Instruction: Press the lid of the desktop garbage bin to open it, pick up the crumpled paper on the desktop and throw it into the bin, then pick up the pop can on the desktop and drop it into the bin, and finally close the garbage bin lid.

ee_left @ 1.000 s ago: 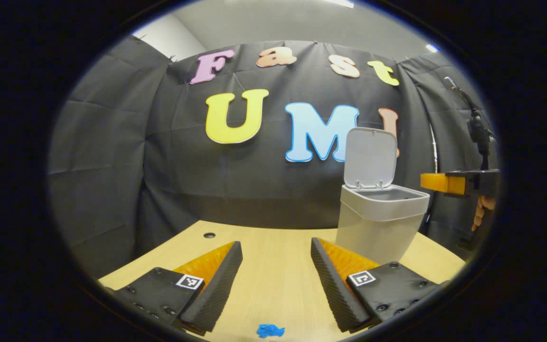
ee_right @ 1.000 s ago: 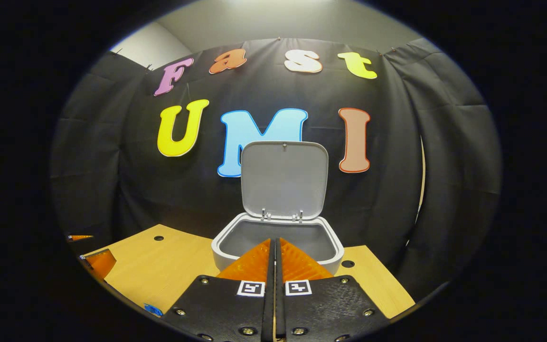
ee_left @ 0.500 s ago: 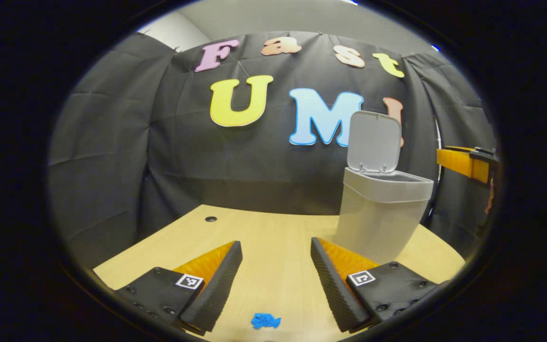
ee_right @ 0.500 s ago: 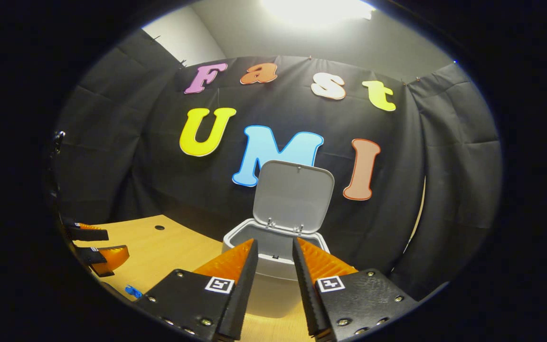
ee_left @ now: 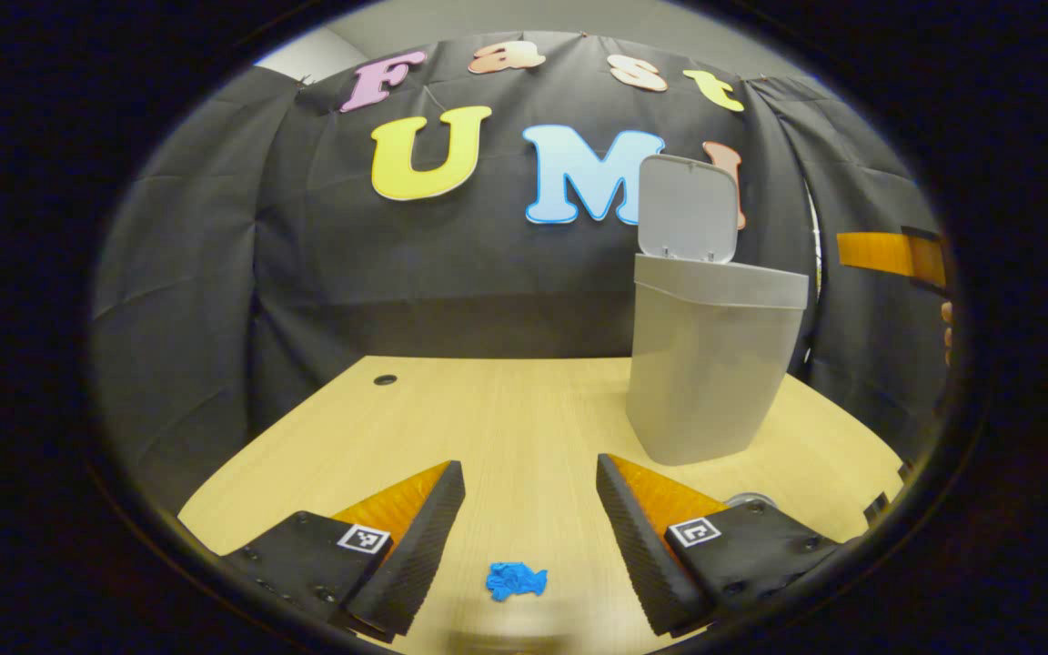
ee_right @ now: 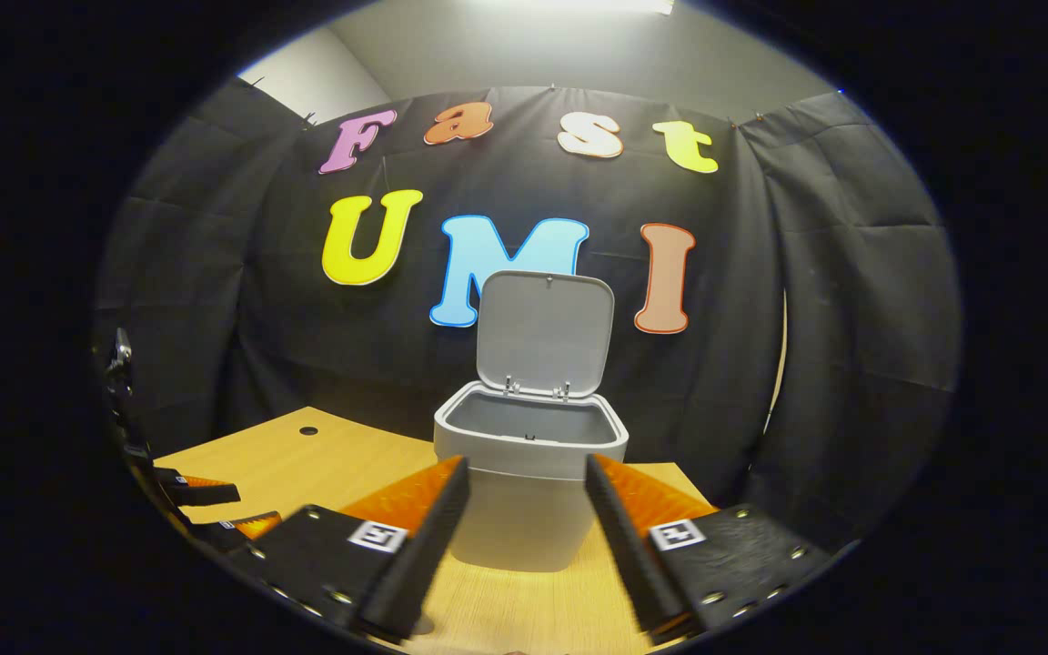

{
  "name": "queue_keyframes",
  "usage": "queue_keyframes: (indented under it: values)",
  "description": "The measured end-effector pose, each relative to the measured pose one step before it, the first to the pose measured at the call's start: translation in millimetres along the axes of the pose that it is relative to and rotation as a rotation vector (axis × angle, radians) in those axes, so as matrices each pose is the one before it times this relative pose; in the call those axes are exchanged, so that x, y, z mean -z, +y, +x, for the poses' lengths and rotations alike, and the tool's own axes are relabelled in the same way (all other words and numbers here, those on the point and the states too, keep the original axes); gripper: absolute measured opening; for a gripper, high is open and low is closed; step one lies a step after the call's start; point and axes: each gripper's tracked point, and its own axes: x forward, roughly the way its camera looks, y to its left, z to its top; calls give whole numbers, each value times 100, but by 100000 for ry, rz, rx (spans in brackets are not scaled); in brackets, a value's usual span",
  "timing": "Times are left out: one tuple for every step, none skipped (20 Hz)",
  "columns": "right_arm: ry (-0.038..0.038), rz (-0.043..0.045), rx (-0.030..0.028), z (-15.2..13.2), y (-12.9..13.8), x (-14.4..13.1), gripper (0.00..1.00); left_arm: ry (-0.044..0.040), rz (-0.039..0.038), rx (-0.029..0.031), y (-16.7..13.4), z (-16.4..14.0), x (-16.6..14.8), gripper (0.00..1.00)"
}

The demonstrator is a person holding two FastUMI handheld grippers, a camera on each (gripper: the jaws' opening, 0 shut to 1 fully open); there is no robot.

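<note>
Left gripper view: left gripper (ee_left: 529,509) released, fingers spread wide, low over bench (ee_left: 506,409), straddling small blue crumpled paper (ee_left: 515,580) lying just ahead between the tips. To do well: drop straight down, centre paper betw. pads, clench gently near bench level w/o scraping the wood. Bin (ee_left: 710,364) right of centre, well apart from paper, lid (ee_left: 688,209) standing upright, open. Round metallic edge by right finger, poss. the pop can (ee_left: 747,499), too hidden to be sure.

Right gripper view: right gripper (ee_right: 524,523) released, empty, facing bin (ee_right: 529,491) front. Grey, tapered body, mouth open, inside looks empty. Left gripper (ee_right: 206,505) far left edge.
</note>
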Motion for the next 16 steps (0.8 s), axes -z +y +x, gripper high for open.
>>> queue_keyframes:
  values:
    - [1934,618,2140,-87,-4,287,99,2584,1016,1266,321,248,1251,99]
    - [1876,150,2447,-704,11,790,96,1958,858,1672,196,204,1117,99]
    - [1397,-291,2062,-289,135,231,96,2266,748,1791,104,227,1054,95]
    - [1071,-274,2266,-420,70,54,96,2507,746,1484,84,232,1055,95]
    - [387,-54,1694,-409,49,18,96,1779,460,1186,369,263,780,95]
    - [123,-272,1323,-432,135,-37,96,1476,315,833,279,342,740,99]
    - [316,-762,978,-260,112,-19,96,1490,350,440,272,247,693,99]
    - [182,-1061,687,-407,75,67,96,1740,309,199,311,355,671,99]
    - [126,-1096,122,-149,157,33,96,1765,162,133,198,421,639,99]
    - [80,-823,-321,-58,161,-3,96,1852,143,274,20,232,691,99]
    - [239,-586,-474,38,104,-30,96,1505,88,177,-107,241,625,92]
    - [37,-80,-641,41,54,25,96,974,155,128,-116,207,384,99]
    - [483,372,-932,106,79,-85,95,1452,221,-83,-176,251,597,99]
    - [427,486,-1164,114,198,109,95,1287,-189,-66,-217,184,554,95]
    - [89,260,-1049,-7,148,-8,96,815,-335,179,-223,259,375,96]
    - [-203,-211,-498,8,-80,-93,96,1208,236,-119,-98,264,383,99]
